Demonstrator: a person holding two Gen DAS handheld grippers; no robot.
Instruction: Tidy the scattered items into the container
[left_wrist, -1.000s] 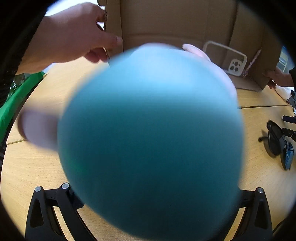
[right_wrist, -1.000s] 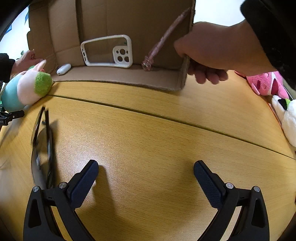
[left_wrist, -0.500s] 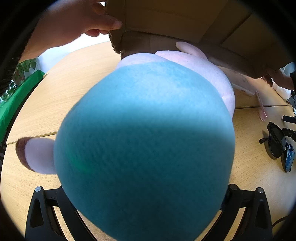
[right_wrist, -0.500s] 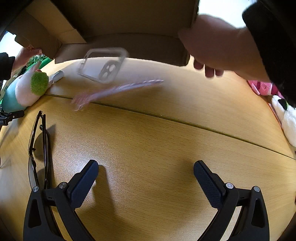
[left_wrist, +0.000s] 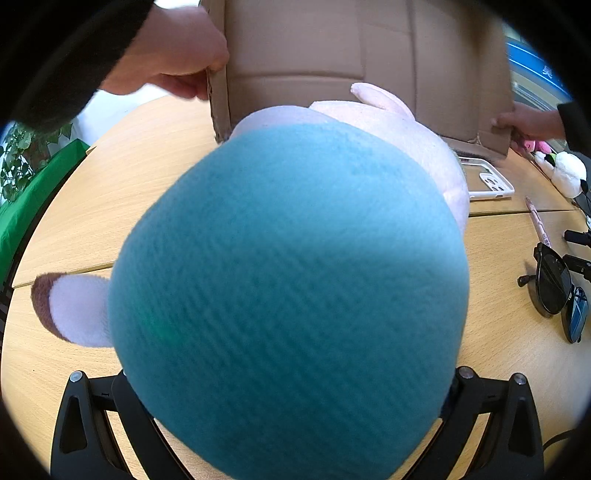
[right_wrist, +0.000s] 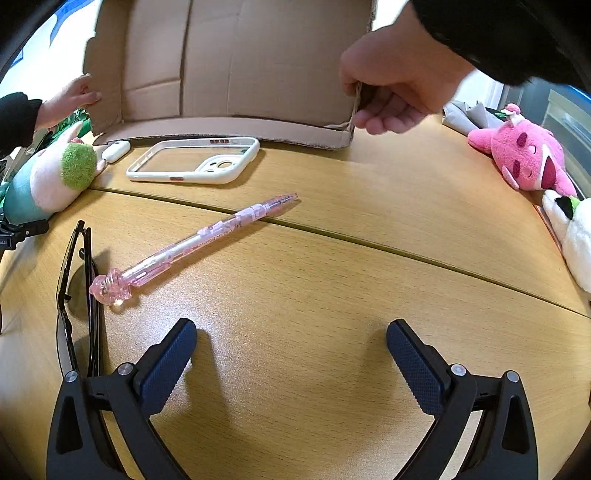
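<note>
Two tools are in your hands. Your left tool (left_wrist: 291, 417) is clamped on the teal-bodied plush toy with a pale pink head (left_wrist: 288, 288), which fills most of its view and sits between the black fingers (left_wrist: 92, 417); its white, brown-tipped paw (left_wrist: 74, 310) sticks out to the left. Your right tool (right_wrist: 291, 354) stands wide apart and holds nothing, low over the light wooden worktop (right_wrist: 332, 295).

Ahead of both tools, the brown cardboard box (right_wrist: 240, 66) is tipped on its side with its opening towards you, gripped at each edge by a person's hand (right_wrist: 391, 88) in a black sleeve (right_wrist: 498, 33).

Ahead and left of your right tool, the clear pink pen with a figure on its end (right_wrist: 195, 243) lies across a seam in the worktop, its figure end touching or just beside the black folded sunglasses (right_wrist: 77, 291). Beyond it, just in front of the box, lies the white phone case (right_wrist: 192, 160), with a small white case (right_wrist: 116, 150) to its left.

Far right lie a pink plush toy (right_wrist: 524, 158) and a white plush toy (right_wrist: 576, 236).
</note>
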